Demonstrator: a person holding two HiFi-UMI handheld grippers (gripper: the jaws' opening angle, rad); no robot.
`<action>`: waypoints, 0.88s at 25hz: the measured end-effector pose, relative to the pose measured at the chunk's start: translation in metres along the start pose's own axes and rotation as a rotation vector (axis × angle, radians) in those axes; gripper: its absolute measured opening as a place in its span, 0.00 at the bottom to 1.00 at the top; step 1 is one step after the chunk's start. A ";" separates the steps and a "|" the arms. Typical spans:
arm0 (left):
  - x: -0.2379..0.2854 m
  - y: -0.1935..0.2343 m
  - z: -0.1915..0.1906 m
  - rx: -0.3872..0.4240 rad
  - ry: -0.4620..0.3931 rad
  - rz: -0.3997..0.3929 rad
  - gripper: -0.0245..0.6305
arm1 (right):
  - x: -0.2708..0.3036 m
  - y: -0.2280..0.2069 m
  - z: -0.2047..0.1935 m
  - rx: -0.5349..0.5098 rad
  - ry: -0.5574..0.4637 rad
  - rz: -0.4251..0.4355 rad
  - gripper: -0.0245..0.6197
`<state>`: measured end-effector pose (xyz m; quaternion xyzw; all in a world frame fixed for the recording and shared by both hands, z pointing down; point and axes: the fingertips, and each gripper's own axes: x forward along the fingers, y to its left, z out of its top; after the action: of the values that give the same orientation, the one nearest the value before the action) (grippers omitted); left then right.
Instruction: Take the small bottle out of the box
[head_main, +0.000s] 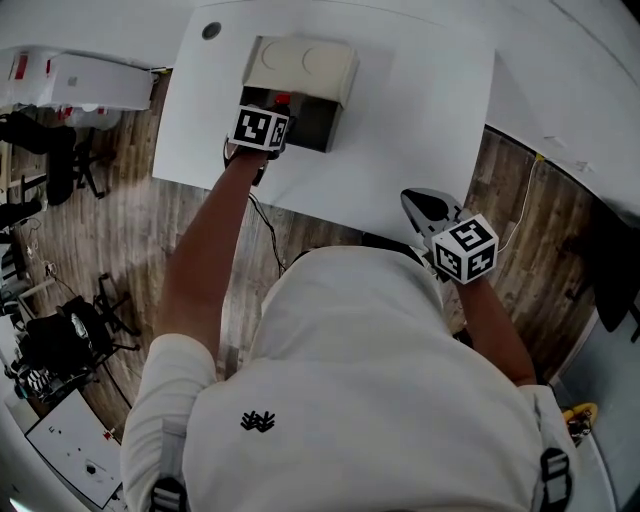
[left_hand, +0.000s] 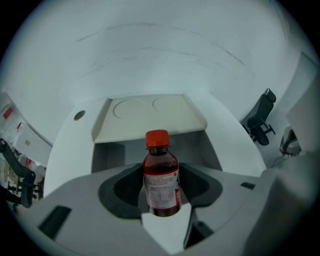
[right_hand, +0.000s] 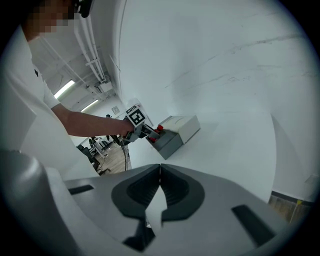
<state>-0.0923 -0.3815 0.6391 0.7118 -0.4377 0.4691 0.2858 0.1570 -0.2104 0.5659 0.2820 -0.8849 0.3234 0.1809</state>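
A small bottle (left_hand: 161, 175) of red liquid, with a red cap and a white label, stands upright between the jaws of my left gripper (left_hand: 161, 186), whose pads press on both of its sides. Behind it is the open grey box (left_hand: 150, 117) with its cream lid tipped back. In the head view the left gripper (head_main: 283, 108) reaches into the box (head_main: 300, 70), and only the red cap of the bottle (head_main: 283, 99) shows. My right gripper (head_main: 420, 205) hangs over the table's near edge, shut and empty; in its own view the right gripper (right_hand: 160, 172) has its jaws together.
The box sits at the far middle of a white table (head_main: 420, 120) with a round cable hole (head_main: 211, 30) at its back left. A cable (head_main: 265, 230) runs down from the left gripper. Office chairs (head_main: 70, 340) stand on the wood floor to the left.
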 end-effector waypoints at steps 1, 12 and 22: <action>-0.006 -0.001 0.001 -0.004 -0.019 -0.006 0.39 | 0.001 0.003 0.000 -0.007 0.002 0.003 0.05; -0.088 -0.009 -0.009 -0.050 -0.271 -0.069 0.39 | 0.024 0.051 0.001 -0.104 0.028 0.048 0.05; -0.171 -0.011 -0.065 -0.088 -0.424 -0.106 0.39 | 0.043 0.106 0.000 -0.183 0.039 0.057 0.05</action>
<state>-0.1401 -0.2623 0.5077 0.8033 -0.4699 0.2738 0.2426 0.0584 -0.1598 0.5378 0.2326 -0.9148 0.2515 0.2138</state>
